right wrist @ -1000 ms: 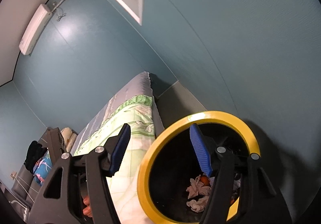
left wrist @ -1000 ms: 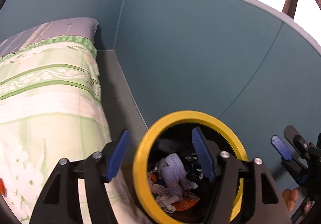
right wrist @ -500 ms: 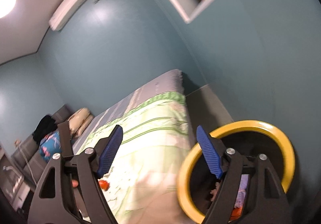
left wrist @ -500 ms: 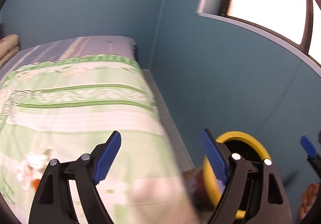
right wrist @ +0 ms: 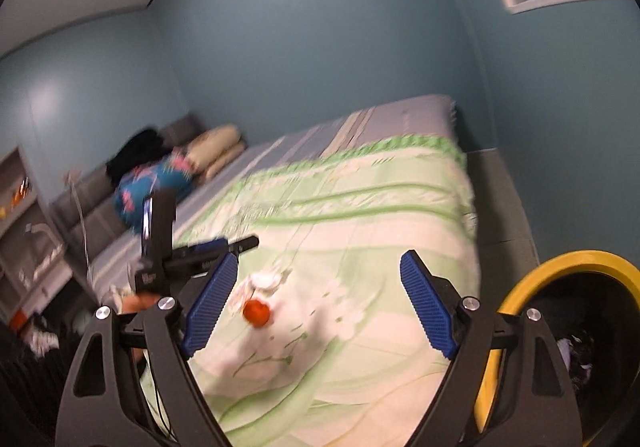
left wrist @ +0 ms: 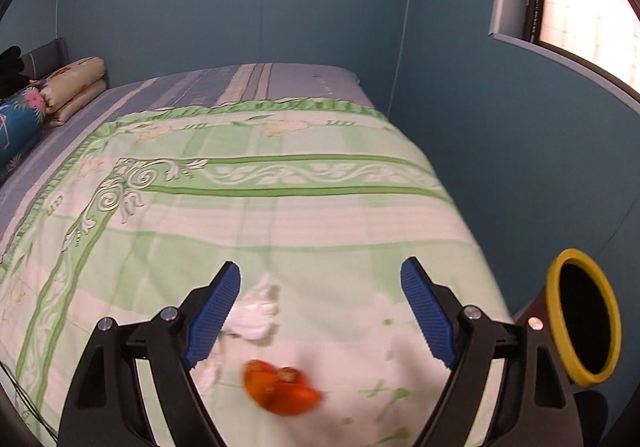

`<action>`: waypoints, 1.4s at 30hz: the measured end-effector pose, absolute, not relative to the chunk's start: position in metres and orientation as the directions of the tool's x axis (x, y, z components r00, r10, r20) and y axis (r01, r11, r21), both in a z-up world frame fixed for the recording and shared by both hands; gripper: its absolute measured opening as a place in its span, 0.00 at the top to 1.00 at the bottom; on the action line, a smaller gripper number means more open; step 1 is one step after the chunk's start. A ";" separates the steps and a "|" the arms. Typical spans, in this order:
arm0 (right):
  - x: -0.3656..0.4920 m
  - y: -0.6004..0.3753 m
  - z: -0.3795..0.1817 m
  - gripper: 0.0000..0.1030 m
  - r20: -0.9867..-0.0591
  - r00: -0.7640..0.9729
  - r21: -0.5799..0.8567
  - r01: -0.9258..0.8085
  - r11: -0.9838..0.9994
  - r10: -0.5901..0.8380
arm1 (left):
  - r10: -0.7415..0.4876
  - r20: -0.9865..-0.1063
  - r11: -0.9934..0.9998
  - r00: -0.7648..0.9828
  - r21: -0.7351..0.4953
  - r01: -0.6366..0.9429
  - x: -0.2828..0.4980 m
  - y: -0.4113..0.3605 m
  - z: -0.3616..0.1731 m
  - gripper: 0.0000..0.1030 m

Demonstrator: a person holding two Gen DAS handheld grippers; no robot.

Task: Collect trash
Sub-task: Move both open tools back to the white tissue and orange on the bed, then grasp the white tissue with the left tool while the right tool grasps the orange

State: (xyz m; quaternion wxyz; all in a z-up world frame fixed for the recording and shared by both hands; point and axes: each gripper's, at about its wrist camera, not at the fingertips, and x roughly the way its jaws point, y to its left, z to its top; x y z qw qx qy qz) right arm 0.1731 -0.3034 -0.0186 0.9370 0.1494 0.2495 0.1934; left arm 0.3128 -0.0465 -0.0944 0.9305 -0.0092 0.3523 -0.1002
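While the right gripper (right wrist: 314,305) opens empty, left fingers (left wrist: 212,313) gape empty.

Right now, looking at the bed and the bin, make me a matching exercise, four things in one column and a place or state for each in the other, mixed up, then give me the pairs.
Things:
1. crumpled white tissue
2. orange peel scrap
3. yellow-rimmed black bin
4. folded beige blanket

Places or states:
A. stacked at the far end of the bed, by the wall
B. beside the bed, on its right edge in the left wrist view
C. on the green floral bedspread, next to the left blue pad
D. on the bedspread, nearest the camera, blurred

Pairs: 1-C, 2-D, 3-B, 4-A
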 end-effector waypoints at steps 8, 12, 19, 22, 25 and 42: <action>0.214 -0.225 -0.056 0.23 -0.529 0.671 0.315 -0.413 0.855 0.519 | -0.138 -0.710 0.985 0.690 -0.029 0.167 0.325 0.010 -0.126 0.23; 0.230 -0.190 -0.082 0.23 -0.598 0.603 0.280 -0.461 0.842 0.528 | -0.163 -0.744 0.977 0.649 -0.032 0.208 0.336 0.026 -0.147 0.23; 0.249 -0.139 -0.123 0.23 -0.690 0.488 0.262 -0.520 0.813 0.534 | -0.169 -0.776 0.965 0.607 -0.003 0.264 0.346 0.025 -0.172 0.23; 0.254 -0.127 -0.133 0.23 -0.710 0.458 0.261 -0.535 0.804 0.535 | -0.165 -0.791 0.960 0.589 0.007 0.278 0.352 0.024 -0.182 0.23; 0.260 -0.113 -0.143 0.23 -0.734 0.428 0.244 -0.558 0.793 0.527 | -0.179 -0.800 0.957 0.572 -0.005 0.292 0.357 0.023 -0.188 0.23; 0.297 -0.064 -0.175 0.24 -0.788 0.364 0.207 -0.603 0.770 0.497 | -0.146 -0.842 0.957 0.520 0.013 0.290 0.395 0.019 -0.218 0.49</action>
